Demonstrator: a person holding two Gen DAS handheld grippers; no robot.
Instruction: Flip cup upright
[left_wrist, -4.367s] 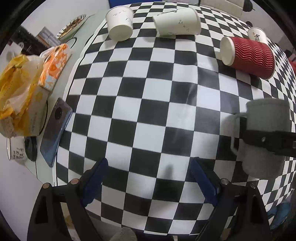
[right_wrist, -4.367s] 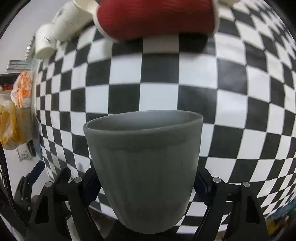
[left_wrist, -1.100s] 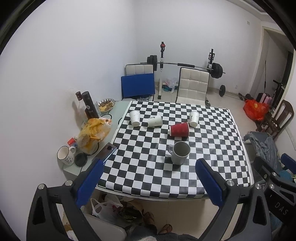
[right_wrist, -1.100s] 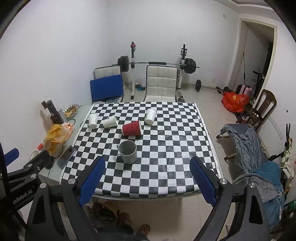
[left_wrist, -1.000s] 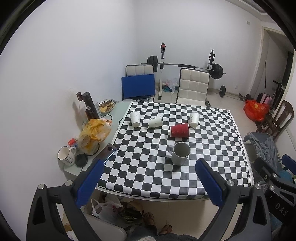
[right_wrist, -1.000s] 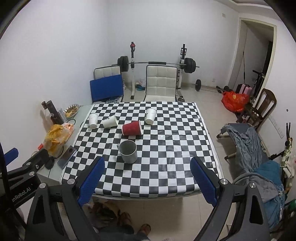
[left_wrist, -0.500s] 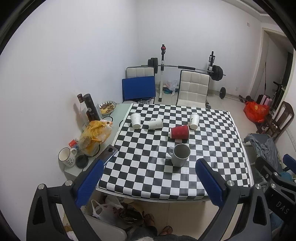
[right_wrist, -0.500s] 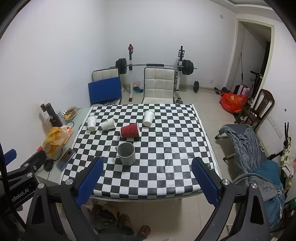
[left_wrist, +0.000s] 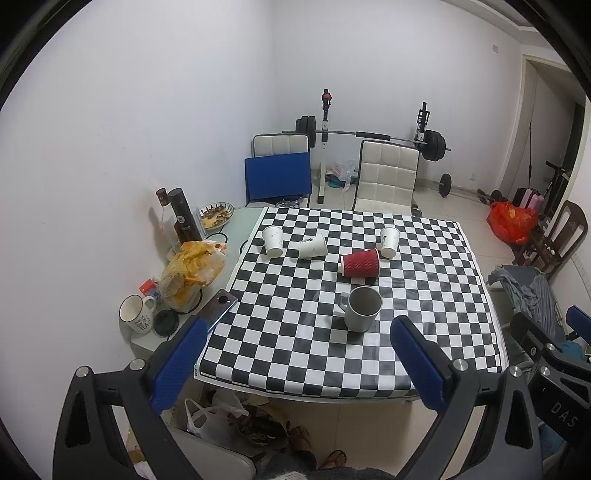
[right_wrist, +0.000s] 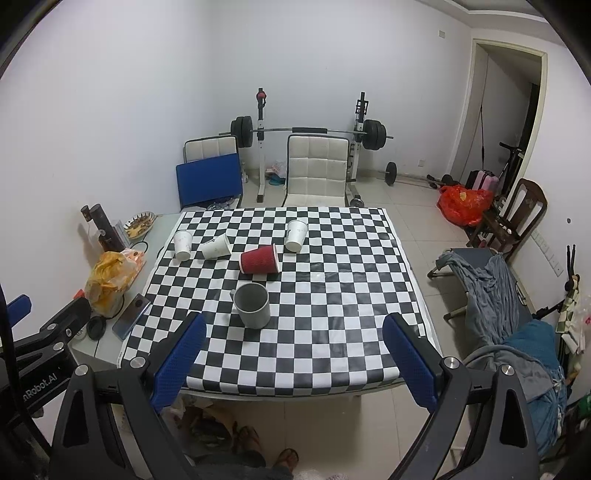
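A grey mug (left_wrist: 361, 308) stands upright on the checkered table (left_wrist: 295, 354), mouth up, handle to the left; it also shows in the right wrist view (right_wrist: 253, 305). A red ribbed paper cup (left_wrist: 360, 263) (right_wrist: 259, 259) lies on its side just behind it. My left gripper (left_wrist: 295, 363) is open and empty, held high and well back from the table's front edge. My right gripper (right_wrist: 293, 362) is open and empty, also high and back from the table.
Three white paper cups (left_wrist: 273, 240) (left_wrist: 313, 246) (left_wrist: 389, 241) lie or stand at the table's back. A side shelf on the left holds a white mug (left_wrist: 135, 316), a phone (left_wrist: 219, 305), a yellow bag (left_wrist: 192, 269) and bottles (left_wrist: 184, 218). Chairs, a barbell rack (left_wrist: 364, 134) and a clothes-covered chair (right_wrist: 495, 291) surround the table.
Since 4.4 s ago the right gripper let go of the grey mug and both grippers pulled far back and up. In the last second both views rose slightly more.
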